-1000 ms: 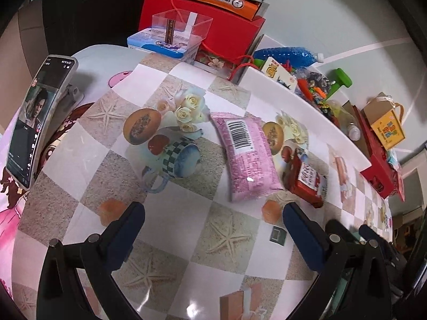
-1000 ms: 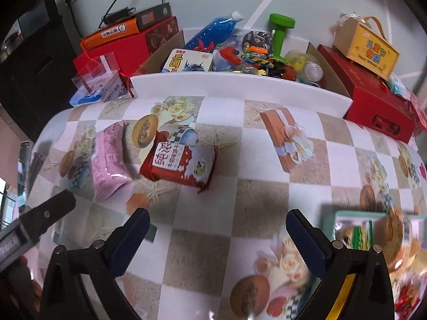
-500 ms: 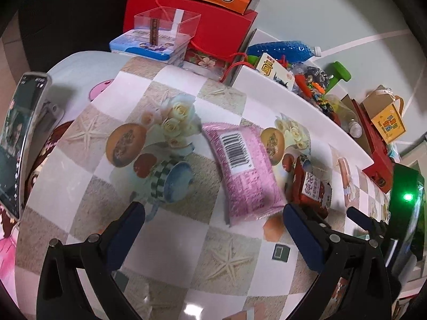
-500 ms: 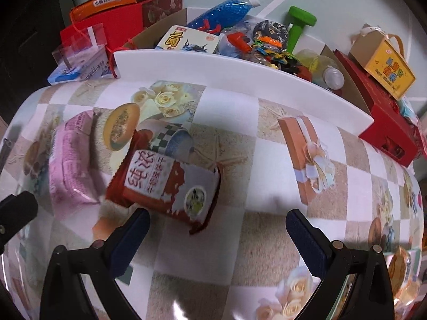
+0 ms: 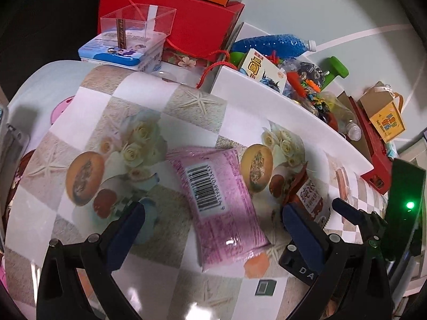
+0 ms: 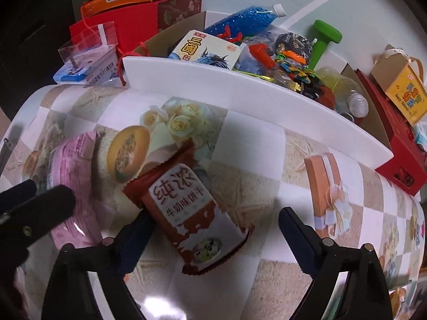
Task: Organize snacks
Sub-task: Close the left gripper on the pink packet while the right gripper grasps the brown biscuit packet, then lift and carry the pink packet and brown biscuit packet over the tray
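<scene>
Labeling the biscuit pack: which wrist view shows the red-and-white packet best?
Right wrist: the red-and-white packet lies whole and front-up between the closing right hand-held gripper. Left wrist shows only its strip, half hidden behind a finger.

One pink snack pack (image 5: pixel 217 202), one red biscuit pack (image 6: pixel 190 213), perhaps more hidden.

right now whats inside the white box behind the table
The white box holds a blue-bead bottle, a yellow card box, a green dumbbell and tangled colourful toys. Whatever lies beneath that pile is covered.
</scene>
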The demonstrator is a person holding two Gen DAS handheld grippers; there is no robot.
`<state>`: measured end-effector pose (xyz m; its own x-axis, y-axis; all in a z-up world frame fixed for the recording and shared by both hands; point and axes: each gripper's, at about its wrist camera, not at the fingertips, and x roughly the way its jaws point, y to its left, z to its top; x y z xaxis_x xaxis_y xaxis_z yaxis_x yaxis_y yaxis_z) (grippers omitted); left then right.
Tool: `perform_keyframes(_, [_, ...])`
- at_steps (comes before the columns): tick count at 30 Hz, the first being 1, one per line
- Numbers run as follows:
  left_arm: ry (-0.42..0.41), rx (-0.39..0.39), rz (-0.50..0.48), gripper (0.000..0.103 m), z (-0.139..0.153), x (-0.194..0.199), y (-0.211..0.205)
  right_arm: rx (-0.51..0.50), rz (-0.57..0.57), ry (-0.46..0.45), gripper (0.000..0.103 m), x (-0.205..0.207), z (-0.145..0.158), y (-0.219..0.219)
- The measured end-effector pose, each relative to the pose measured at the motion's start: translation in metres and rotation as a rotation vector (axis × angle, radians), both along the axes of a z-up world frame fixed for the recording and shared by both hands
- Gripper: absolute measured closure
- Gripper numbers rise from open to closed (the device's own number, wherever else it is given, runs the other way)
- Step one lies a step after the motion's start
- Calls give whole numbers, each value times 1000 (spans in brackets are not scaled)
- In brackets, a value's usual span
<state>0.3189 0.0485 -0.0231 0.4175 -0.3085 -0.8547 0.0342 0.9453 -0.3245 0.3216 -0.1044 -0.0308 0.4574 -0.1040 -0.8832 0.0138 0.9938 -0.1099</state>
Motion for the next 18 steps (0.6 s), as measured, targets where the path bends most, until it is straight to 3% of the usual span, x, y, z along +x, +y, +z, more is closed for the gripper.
perform_keyframes(5, [10,6,2,3,-8,4,-2,59,-5,-1,41,1,3,-4])
perform_keyframes(8, [12,5,4,20,-10,5,-3,60,-6,0,58,0,4,-5])
perform_keyframes(10, [6,25,-1,29,-9,4,-5,57,-11,5,59,-2,4,-5])
perform_keyframes(12, [5,4,-8,45,-9,3,-5,62,-18,12,60,-6,4,-6])
perform_keyframes(15, [4,0,-9,59,-8,0,-6,74,-29,18,60,-14,3,-7])
perform_keyframes(18, [1,-2,-14,62,-8,-6,-7,91,-35,25,60,-22,3,-7])
